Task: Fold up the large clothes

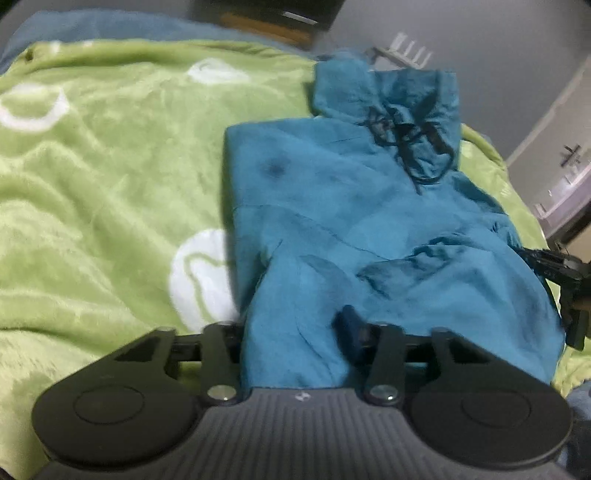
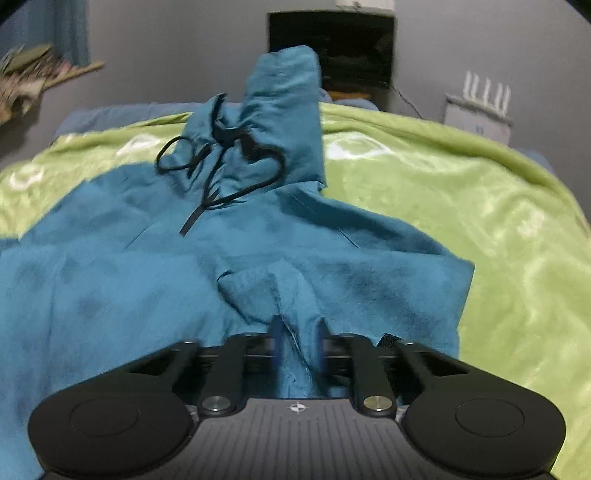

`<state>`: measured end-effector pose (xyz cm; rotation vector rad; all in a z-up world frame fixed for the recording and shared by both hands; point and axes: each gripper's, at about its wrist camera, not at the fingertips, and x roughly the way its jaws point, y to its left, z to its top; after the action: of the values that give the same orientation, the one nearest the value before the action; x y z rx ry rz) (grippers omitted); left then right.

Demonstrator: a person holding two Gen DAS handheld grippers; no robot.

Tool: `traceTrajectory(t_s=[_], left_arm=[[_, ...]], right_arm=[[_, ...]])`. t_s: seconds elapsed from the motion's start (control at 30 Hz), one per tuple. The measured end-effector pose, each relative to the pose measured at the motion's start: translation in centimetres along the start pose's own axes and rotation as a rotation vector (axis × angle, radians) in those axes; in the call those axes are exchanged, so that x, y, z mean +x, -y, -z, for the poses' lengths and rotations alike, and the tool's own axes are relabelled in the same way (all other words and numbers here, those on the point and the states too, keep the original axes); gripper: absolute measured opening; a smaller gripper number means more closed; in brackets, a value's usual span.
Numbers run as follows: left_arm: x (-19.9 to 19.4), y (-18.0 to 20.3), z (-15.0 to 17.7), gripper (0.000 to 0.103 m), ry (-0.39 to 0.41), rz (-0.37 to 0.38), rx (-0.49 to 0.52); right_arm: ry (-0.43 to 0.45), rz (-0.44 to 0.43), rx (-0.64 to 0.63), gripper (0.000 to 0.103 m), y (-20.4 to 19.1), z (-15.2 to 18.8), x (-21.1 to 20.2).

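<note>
A teal hoodie [image 1: 351, 206] [image 2: 147, 288] lies spread on a green blanket [image 1: 110, 184] [image 2: 480, 221], its hood [image 1: 388, 96] [image 2: 280, 110] at the far end with a black drawstring [image 1: 406, 140] [image 2: 221, 173] tangled on it. My left gripper [image 1: 295, 328] is at the near hem, jaws apart with a band of cloth between them. One finger [image 1: 347, 321] shows; the cloth hides the other. My right gripper [image 2: 298, 332] is shut on a raised fold of the hoodie's near edge. In the left wrist view it reaches in at the garment's right side [image 1: 554, 266].
The blanket covers a bed with a blue sheet [image 1: 92, 26] showing at the far end. Beyond it stand a dark screen [image 2: 332, 48] and a white router with antennas [image 2: 480, 107] against a grey wall. A clear plastic box [image 1: 565, 192] sits off the bed's right side.
</note>
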<state>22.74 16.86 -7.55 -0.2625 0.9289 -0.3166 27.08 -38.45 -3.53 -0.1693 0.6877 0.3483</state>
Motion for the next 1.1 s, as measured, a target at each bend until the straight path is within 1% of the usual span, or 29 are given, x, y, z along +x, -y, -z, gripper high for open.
traceTrajectory(t_s=[0.03,0.1,0.17,0.2,0.23,0.3,0.37,0.4,0.47,0.5,0.53,0.57,0.6,0.63,0.67,0.7,0.77,0.8,0.83,0.87,0.9,0.93,0.97,1.03,1.07,1.1], left_arm=[[-0.7,0.7,0.0,0.029,0.039,-0.018,0.044],[-2.3,2.8,0.2,0.026,0.151,-0.071,0.156],[-3.5,4.9,0.0,0.026,0.251,-0.12,0.27],[-3.8,5.9,-0.3,0.025,0.289,-0.14,0.307],[-3.8,6.8,-0.9,0.025,0.322,-0.156,0.335],[-3.2,8.1,-2.4,0.025,0.369,-0.189,0.354],[-1.9,8.9,-4.0,0.025,0.415,-0.226,0.366],[-0.7,9.4,-4.9,0.025,0.44,-0.26,0.378],[1.7,9.9,-6.4,0.027,0.451,-0.321,0.39],[3.3,10.1,-7.0,0.029,0.439,-0.35,0.403],[4.8,10.2,-7.4,0.035,0.418,-0.376,0.418],[6.3,10.2,-7.8,0.037,0.379,-0.399,0.421],[7.8,9.9,-8.2,0.039,0.32,-0.417,0.407],[8.9,9.5,-8.4,0.04,0.266,-0.434,0.376],[9.6,9.0,-8.6,0.042,0.23,-0.442,0.342],[9.6,8.8,-8.6,0.043,0.224,-0.443,0.316],[7.9,8.4,-8.5,0.05,0.295,-0.426,0.28],[6.7,8.4,-8.5,0.065,0.347,-0.433,0.263],[5.2,8.6,-8.1,0.078,0.406,-0.45,0.252],[3.6,8.9,-7.7,0.082,0.464,-0.459,0.245],[2.2,9.2,-7.2,0.085,0.506,-0.449,0.245],[0.9,9.6,-6.7,0.086,0.523,-0.418,0.254],[-0.1,9.9,-5.9,0.086,0.518,-0.376,0.264],[-1.1,11.0,-3.9,0.086,0.502,-0.291,0.288],[-0.9,11.9,-2.9,0.086,0.495,-0.275,0.312],[-0.3,12.9,-1.8,0.086,0.472,-0.286,0.35]], right_arm=[[0.034,0.007,-0.014,0.007,-0.4,0.2,-0.7],[0.105,0.032,-0.049,0.006,-1.0,0.3,-2.2],[0.167,0.07,-0.078,0.006,-1.3,0.3,-3.4],[0.195,0.094,-0.084,0.006,-1.3,0.1,-3.9],[0.227,0.127,-0.09,0.006,-1.1,-0.3,-4.4],[0.286,0.193,-0.07,0.006,-0.4,-1.1,-5.2],[0.326,0.262,-0.039,0.006,0.4,-2.1,-5.5],[0.335,0.298,-0.034,0.006,0.6,-2.6,-5.2],[0.331,0.359,-0.029,0.006,0.9,-3.2,-4.2],[0.316,0.382,-0.021,0.006,1.0,-3.5,-3.5],[0.29,0.405,-0.008,0.006,1.1,-3.7,-2.6],[0.258,0.426,0.001,0.007,1.2,-3.6,-1.7],[0.215,0.448,0.017,0.01,1.2,-3.5,-0.6],[0.171,0.462,0.04,0.017,1.4,-3.2,0.5],[0.123,0.466,0.065,0.021,1.5,-3.0,1.4],[0.096,0.465,0.094,0.028,1.6,-2.8,2.0],[0.131,0.459,0.129,0.038,1.3,-2.2,1.3],[0.161,0.455,0.144,0.051,1.2,-1.9,0.3],[0.19,0.453,0.156,0.056,1.0,-1.6,-0.7],[0.219,0.446,0.161,0.056,0.6,-1.2,-1.9],[0.249,0.43,0.155,0.056,-0.1,-0.8,-3.0],[0.274,0.401,0.143,0.056,-0.7,-0.5,-4.1],[0.299,0.369,0.134,0.056,-1.5,-0.1,-5.1],[0.338,0.273,0.11,0.056,-3.3,0.5,-6.2],[0.338,0.237,0.094,0.055,-4.5,0.7,-6.1],[0.326,0.21,0.072,0.054,-5.6,0.6,-5.5]])
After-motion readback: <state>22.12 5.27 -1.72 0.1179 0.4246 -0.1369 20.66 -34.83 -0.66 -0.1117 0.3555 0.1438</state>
